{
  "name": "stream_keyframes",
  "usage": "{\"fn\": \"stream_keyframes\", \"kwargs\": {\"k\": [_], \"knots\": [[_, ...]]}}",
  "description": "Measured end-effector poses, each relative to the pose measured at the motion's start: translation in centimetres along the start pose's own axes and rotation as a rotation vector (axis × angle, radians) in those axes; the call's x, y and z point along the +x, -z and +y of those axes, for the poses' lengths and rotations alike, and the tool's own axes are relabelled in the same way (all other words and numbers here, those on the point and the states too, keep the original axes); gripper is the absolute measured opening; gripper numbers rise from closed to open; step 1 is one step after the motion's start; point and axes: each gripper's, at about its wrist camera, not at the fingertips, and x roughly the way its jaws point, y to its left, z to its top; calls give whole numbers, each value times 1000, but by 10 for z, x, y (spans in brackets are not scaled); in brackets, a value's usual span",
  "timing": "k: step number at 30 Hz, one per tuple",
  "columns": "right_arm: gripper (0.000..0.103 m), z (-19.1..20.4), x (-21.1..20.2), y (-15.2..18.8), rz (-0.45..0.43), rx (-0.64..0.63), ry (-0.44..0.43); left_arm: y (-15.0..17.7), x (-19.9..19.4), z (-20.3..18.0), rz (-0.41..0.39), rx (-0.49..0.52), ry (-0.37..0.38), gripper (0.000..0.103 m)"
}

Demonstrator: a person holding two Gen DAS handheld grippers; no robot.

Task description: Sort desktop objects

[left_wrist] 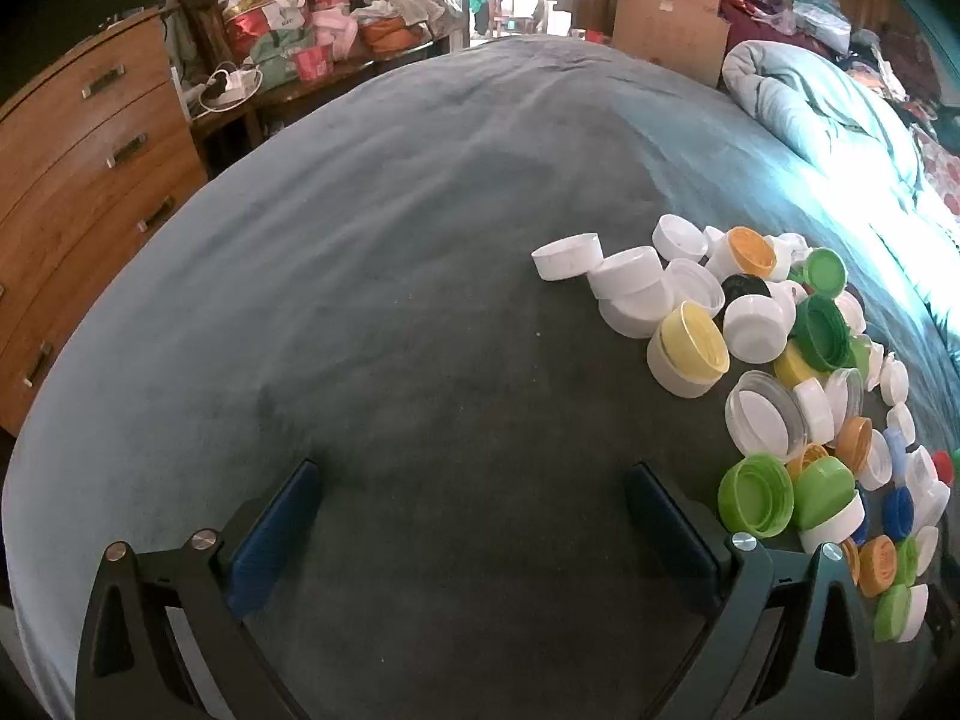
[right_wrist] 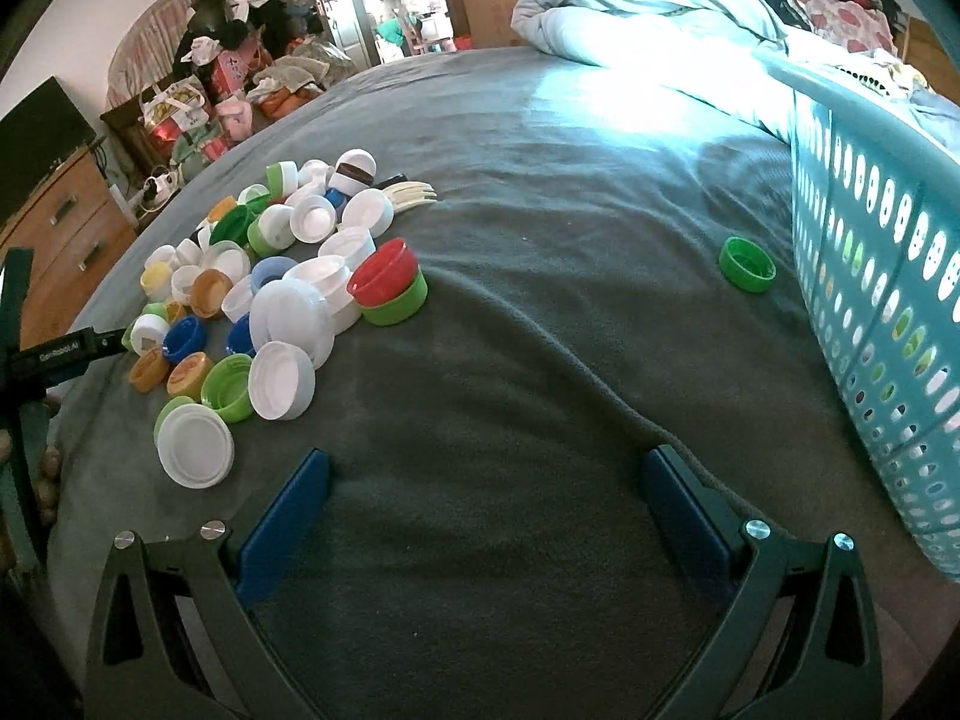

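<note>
A heap of plastic bottle caps (left_wrist: pixel 798 372), white, green, yellow, orange and blue, lies on the grey blanket (left_wrist: pixel 390 300). It sits to the right of my left gripper (left_wrist: pixel 474 480), which stands open over bare blanket. In the right wrist view the same heap of caps (right_wrist: pixel 270 282) is at the left, with a red cap (right_wrist: pixel 384 273) stacked on a green one at its near edge. A single green cap (right_wrist: pixel 747 264) lies apart beside the light-blue perforated basket (right_wrist: pixel 882 276). My right gripper (right_wrist: pixel 486 468) is open with nothing between its fingers.
A rolled pale-blue quilt (right_wrist: pixel 648 6) lies at the back of the bed. A wooden chest of drawers (left_wrist: pixel 78 180) and a cluttered table (left_wrist: pixel 300 30) stand beyond the bed's left edge. Part of the other gripper (right_wrist: pixel 48 354) shows at the left in the right wrist view.
</note>
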Motion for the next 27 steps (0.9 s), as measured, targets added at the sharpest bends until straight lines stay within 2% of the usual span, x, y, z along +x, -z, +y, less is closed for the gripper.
{"fn": "stream_keyframes", "kwargs": {"k": [27], "knots": [[102,1,-1,1,0,0,0,1,0,2,-11,2,0,103]]}}
